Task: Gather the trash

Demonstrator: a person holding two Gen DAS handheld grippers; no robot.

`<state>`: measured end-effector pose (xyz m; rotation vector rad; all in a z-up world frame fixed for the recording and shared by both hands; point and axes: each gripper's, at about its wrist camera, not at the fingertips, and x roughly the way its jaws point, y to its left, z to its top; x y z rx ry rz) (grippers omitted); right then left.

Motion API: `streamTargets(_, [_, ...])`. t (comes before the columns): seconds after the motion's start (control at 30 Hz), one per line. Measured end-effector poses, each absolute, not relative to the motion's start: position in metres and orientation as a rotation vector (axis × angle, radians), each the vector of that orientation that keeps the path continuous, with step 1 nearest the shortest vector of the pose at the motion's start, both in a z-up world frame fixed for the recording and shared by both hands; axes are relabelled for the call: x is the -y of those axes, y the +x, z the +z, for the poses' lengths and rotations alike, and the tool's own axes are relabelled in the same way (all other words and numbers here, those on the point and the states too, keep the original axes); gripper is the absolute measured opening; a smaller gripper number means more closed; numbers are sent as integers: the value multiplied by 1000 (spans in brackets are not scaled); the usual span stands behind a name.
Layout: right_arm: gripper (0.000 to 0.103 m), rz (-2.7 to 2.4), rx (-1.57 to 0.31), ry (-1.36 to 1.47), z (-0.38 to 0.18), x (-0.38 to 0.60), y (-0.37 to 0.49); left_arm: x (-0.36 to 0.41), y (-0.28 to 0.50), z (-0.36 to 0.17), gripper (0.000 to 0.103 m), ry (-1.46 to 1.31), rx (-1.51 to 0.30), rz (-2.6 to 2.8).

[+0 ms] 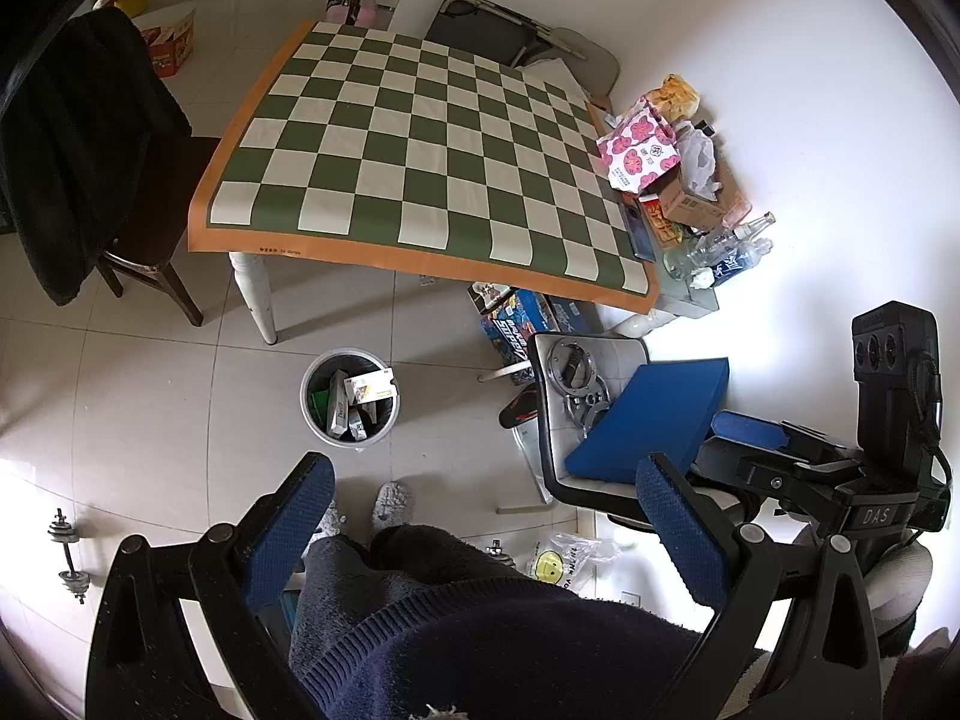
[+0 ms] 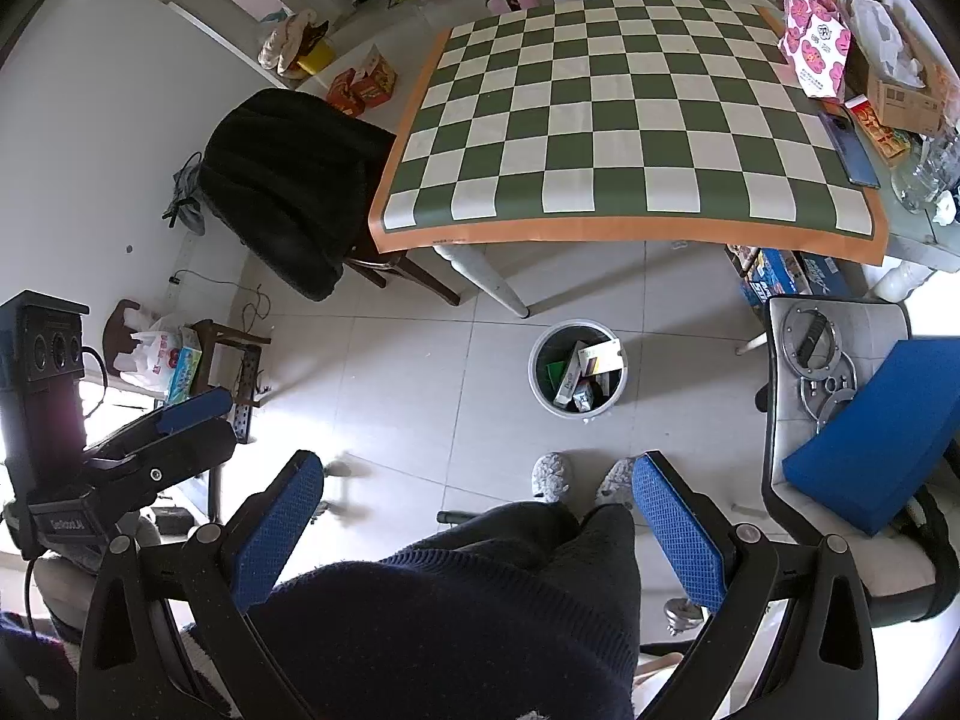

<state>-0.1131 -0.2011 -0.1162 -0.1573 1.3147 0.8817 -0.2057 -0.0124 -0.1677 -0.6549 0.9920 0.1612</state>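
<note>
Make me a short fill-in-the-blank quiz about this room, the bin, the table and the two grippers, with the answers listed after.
1. The trash bin stands on the ____, in front of the table.
2. The table mat has a green and white ____ pattern.
3. The left gripper and right gripper are both ____ and hold nothing.
4. The pink flowered box sits at the mat's ____ edge.

Answers: floor; checkered; open; right

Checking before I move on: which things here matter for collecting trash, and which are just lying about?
For the job: bin already holding boxes; left gripper and right gripper, both open and empty.

Lying about: checkered mat, flowered box, bottles, blue pad, dumbbell.
</note>
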Motion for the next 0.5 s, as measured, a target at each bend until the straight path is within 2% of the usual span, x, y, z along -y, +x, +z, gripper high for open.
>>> streamTargets(0.5, [103, 904, -1313, -162, -110, 198, -112, 13, -207, -167, 103, -658, -988, 160])
